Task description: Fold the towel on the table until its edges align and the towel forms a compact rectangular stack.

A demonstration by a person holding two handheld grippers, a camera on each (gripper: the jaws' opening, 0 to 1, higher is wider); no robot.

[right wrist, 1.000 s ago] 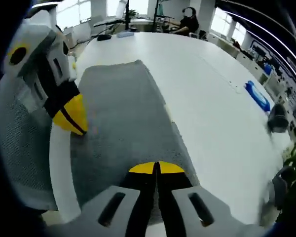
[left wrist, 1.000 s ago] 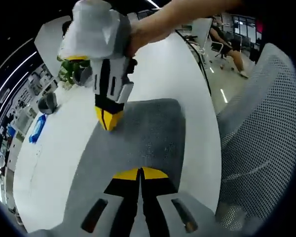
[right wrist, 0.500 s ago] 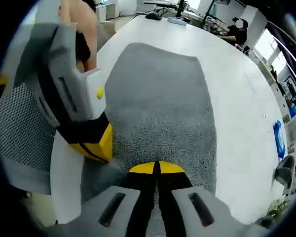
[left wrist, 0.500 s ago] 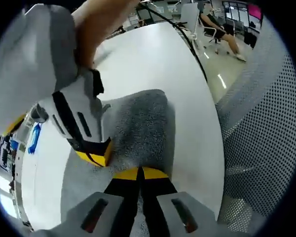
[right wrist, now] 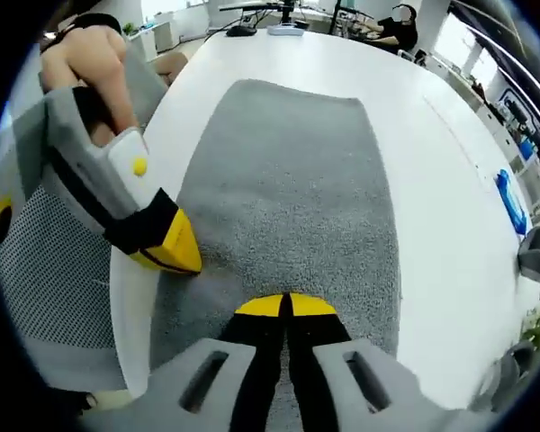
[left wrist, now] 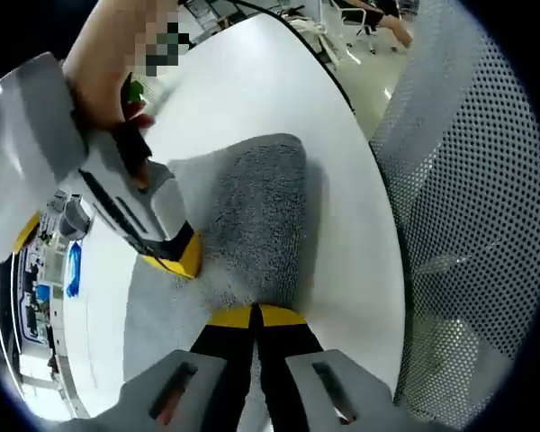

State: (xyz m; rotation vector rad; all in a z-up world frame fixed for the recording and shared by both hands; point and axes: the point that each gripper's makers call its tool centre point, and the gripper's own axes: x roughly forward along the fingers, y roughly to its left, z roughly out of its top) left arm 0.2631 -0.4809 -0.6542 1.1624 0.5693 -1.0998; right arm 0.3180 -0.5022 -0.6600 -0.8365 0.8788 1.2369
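Lying flat on the white table (right wrist: 450,207), the grey towel (right wrist: 292,193) looks soft, limp and light. Both grippers, left (left wrist: 254,315) and right (right wrist: 286,306), are clenched at its near edge, likely pinching terry; corners would give the surest grip.

The towel (right wrist: 288,189) is grey, with a short looped pile, and lies flat on the white table (right wrist: 405,99). In the right gripper view it forms a long rectangle running away from the camera, its far edge straight and its two far corners square. One long side runs close along the table's curved edge. In the left gripper view the towel (left wrist: 252,216) shows a rounded far corner near that edge.
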